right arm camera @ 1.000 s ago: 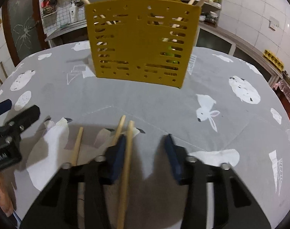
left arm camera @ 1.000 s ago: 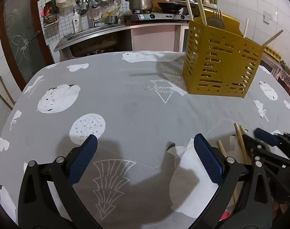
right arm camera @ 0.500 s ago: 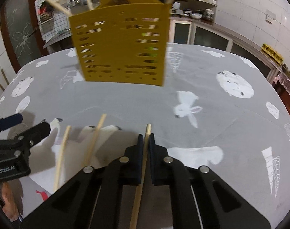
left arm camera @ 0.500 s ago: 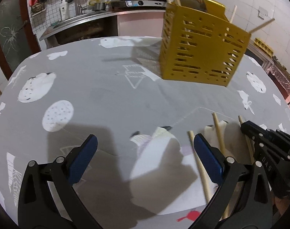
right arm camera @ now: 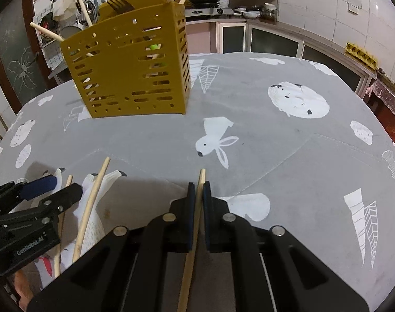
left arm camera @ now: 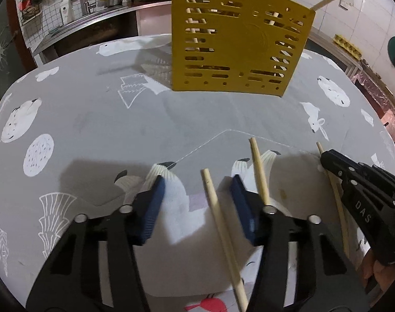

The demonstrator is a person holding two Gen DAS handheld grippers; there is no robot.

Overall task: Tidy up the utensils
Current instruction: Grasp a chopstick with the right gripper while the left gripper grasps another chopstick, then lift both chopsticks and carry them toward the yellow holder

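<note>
A kitchen is seen in the background, with a sink, hanging tools and a stove with pots behind a round table covered by a grey tablecloth (left arm camera: 98,119) printed with white animals and trees. Toward the far side of the table a yellow slotted utensil holder (left arm camera: 236,49) is set upright; pale wooden sticks and the dark tines of a fork (right arm camera: 119,4) are seen rising from its top, and more sticks are glimpsed through its slots.

3 loose chopsticks are laid on the near part of the cloth, roughly parallel and pointing toward the holder. All are plain, pale, round wooden sticks.

The left gripper (left arm camera: 197,189) is held low over the cloth with its blue pads partly spread. Its jaws have just been closing. The leftmost chopstick (left arm camera: 220,223) is framed between them, nearer the right pad, and is not pressed by either pad. The middle chopstick (left arm camera: 259,171) is found just outside the right pad, its nearer length hidden behind that finger.

The right gripper (right arm camera: 196,189) is seen with its pads pressed together on the third chopstick (right arm camera: 194,221), which is pinched close to its far tip; only a short end is shown beyond the pads. Whether this stick is lifted clear of the cloth cannot be told.
</note>
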